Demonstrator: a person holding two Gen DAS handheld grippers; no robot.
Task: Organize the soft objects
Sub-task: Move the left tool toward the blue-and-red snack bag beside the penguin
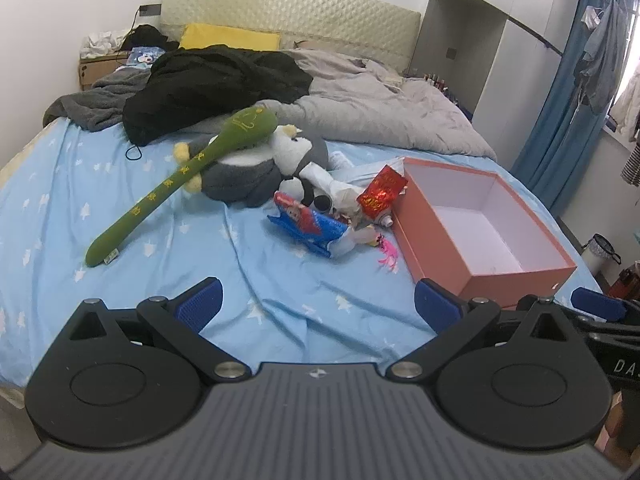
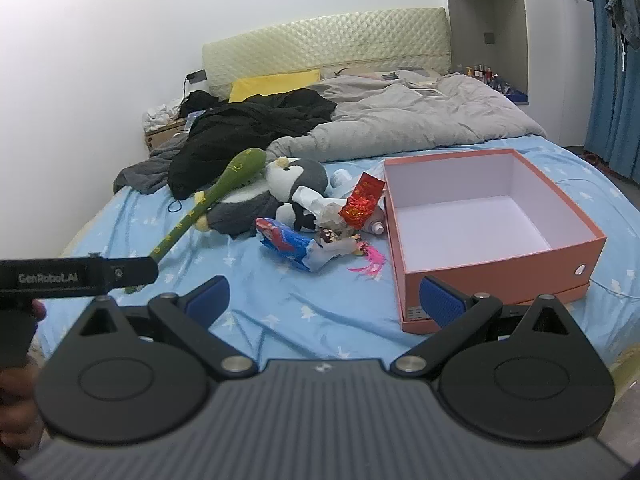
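At your nine o'clock, the left gripper (image 2: pixel 76 276) read "GenRobot.AI"; at your three o'clock, the right gripper (image 1: pixel 616 364) showed "DA".

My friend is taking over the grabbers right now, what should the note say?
Left gripper: open, empty, above the blue sheet.
Right gripper: open, empty, near the box's front corner.
Pink box: on the bed, open, nothing in it.
Toys lie in a heap left of the box: long green plush across the grey penguin plush, panda plush, blue shiny doll, red shiny packet.
Done: nothing packed.
Left: probably move the soft toys into the box.
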